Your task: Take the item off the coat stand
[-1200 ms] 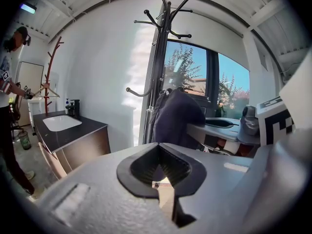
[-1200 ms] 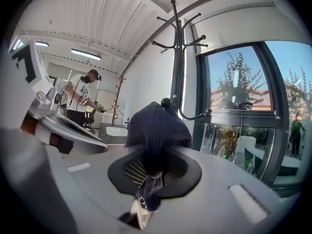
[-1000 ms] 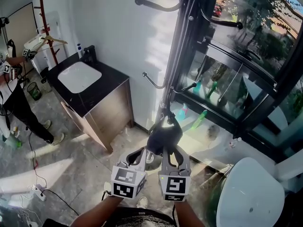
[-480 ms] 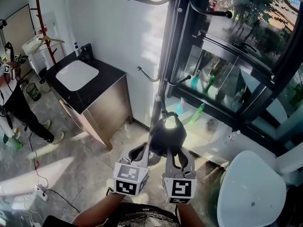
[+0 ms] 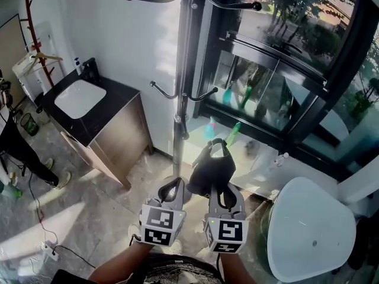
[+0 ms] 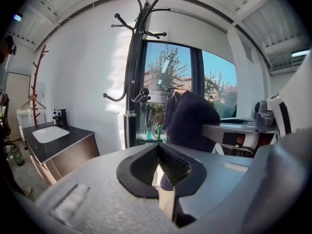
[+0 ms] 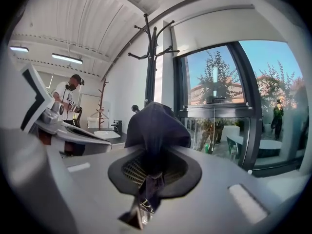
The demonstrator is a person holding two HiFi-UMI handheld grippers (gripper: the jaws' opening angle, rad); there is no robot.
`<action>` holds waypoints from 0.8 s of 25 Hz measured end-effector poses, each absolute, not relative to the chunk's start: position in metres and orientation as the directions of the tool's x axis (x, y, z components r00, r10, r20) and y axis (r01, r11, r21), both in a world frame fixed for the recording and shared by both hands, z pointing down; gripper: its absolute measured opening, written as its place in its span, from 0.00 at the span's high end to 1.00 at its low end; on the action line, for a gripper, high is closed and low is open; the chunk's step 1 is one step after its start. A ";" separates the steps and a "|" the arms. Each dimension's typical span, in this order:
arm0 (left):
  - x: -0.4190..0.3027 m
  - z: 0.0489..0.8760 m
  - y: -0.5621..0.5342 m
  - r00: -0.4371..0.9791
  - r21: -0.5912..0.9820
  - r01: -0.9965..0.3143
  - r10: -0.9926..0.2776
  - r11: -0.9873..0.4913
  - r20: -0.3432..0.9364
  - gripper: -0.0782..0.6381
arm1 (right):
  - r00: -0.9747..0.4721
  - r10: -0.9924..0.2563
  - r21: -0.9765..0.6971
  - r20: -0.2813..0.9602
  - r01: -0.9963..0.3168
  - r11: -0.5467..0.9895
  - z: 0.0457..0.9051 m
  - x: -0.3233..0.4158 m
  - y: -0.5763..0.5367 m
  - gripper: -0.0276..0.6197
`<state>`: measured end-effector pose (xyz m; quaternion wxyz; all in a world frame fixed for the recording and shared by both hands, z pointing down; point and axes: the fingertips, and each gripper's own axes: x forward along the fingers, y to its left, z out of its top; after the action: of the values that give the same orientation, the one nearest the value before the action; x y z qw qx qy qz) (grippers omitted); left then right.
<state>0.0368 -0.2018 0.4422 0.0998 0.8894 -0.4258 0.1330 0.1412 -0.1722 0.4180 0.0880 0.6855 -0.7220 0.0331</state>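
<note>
A dark cap (image 5: pixel 211 169) hangs free of the black coat stand (image 5: pixel 180 99), just right of its pole and below its lower hooks. My right gripper (image 5: pixel 220 189) is shut on the cap's lower edge; in the right gripper view the fabric (image 7: pixel 155 126) bunches up out of the closed jaws of the right gripper (image 7: pixel 151 172). Beside it my left gripper (image 5: pixel 171 189) has its jaws together with nothing in them. In the left gripper view the left gripper (image 6: pixel 158 167) points toward the stand (image 6: pixel 132 82), with the cap (image 6: pixel 190 121) to its right.
A dark vanity with a white sink (image 5: pixel 80 97) stands left of the stand. A white round seat (image 5: pixel 311 229) is at lower right. Black-framed windows (image 5: pixel 284 70) fill the wall behind. A person (image 5: pixel 12 141) stands at far left, near a red coat stand (image 5: pixel 32 34).
Both grippers and the cap have drawn back from the stand's pole and to its right; the cap now hangs clear of the hooks. The grip on the cap is unchanged.
</note>
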 end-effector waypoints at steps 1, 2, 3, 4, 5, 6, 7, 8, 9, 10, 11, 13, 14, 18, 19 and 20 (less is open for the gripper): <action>0.038 0.442 -0.200 0.604 0.060 -0.782 -0.729 -0.621 0.323 0.89 | -0.041 -0.983 0.070 0.177 -0.996 0.054 0.419 0.142 -0.171 0.90; 0.039 0.442 -0.200 0.606 0.059 -0.779 -0.727 -0.624 0.322 0.89 | -0.037 -0.983 0.068 0.181 -0.996 0.050 0.419 0.144 -0.170 0.90; 0.041 0.441 -0.200 0.609 0.058 -0.777 -0.726 -0.626 0.320 0.89 | -0.033 -0.982 0.066 0.183 -0.997 0.046 0.419 0.145 -0.170 0.90; 0.043 0.440 -0.200 0.611 0.056 -0.776 -0.726 -0.628 0.316 0.89 | -0.031 -0.982 0.064 0.185 -0.997 0.043 0.418 0.147 -0.171 0.90; 0.044 0.438 -0.201 0.612 0.055 -0.775 -0.727 -0.629 0.311 0.89 | -0.030 -0.982 0.062 0.185 -0.997 0.042 0.417 0.148 -0.172 0.90; 0.045 0.436 -0.202 0.613 0.052 -0.775 -0.728 -0.630 0.307 0.89 | -0.030 -0.982 0.060 0.185 -0.997 0.042 0.417 0.148 -0.173 0.90; 0.044 0.435 -0.203 0.613 0.048 -0.775 -0.730 -0.630 0.304 0.89 | -0.032 -0.982 0.059 0.184 -0.997 0.044 0.416 0.147 -0.174 0.90; 0.044 0.434 -0.204 0.612 0.044 -0.775 -0.731 -0.630 0.302 0.89 | -0.034 -0.983 0.059 0.183 -0.997 0.046 0.416 0.145 -0.175 0.90; 0.042 0.434 -0.204 0.610 0.041 -0.776 -0.733 -0.629 0.302 0.89 | -0.037 -0.982 0.059 0.183 -0.997 0.048 0.417 0.143 -0.175 0.90; 0.041 0.435 -0.204 0.607 0.040 -0.778 -0.734 -0.627 0.303 0.89 | -0.040 -0.982 0.059 0.184 -0.997 0.051 0.418 0.142 -0.176 0.90; 0.040 0.435 -0.205 0.605 0.040 -0.780 -0.736 -0.624 0.303 0.89 | -0.042 -0.982 0.059 0.185 -0.997 0.054 0.418 0.141 -0.176 0.90; 0.040 0.434 -0.206 0.603 0.041 -0.783 -0.740 -0.621 0.299 0.89 | -0.045 -0.981 0.059 0.186 -0.997 0.057 0.419 0.141 -0.178 0.90; 0.040 0.434 -0.207 0.603 0.043 -0.783 -0.741 -0.620 0.296 0.89 | -0.046 -0.981 0.058 0.188 -0.997 0.058 0.419 0.141 -0.178 0.90; 0.040 0.434 -0.207 0.603 0.047 -0.784 -0.741 -0.619 0.295 0.89 | -0.047 -0.979 0.060 0.198 -0.996 0.060 0.422 0.142 -0.179 0.90; 0.041 0.434 -0.208 0.603 0.047 -0.784 -0.742 -0.619 0.293 0.89 | -0.046 -0.979 0.060 0.199 -0.996 0.059 0.422 0.142 -0.179 0.90; 0.042 0.434 -0.208 0.604 0.047 -0.784 -0.742 -0.619 0.291 0.89 | -0.045 -0.979 0.060 0.200 -0.997 0.058 0.422 0.143 -0.179 0.90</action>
<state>0.0418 -0.2078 0.4343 0.0852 0.8914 -0.4280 0.1225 0.1434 -0.1790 0.4219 0.0936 0.6848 -0.7212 0.0471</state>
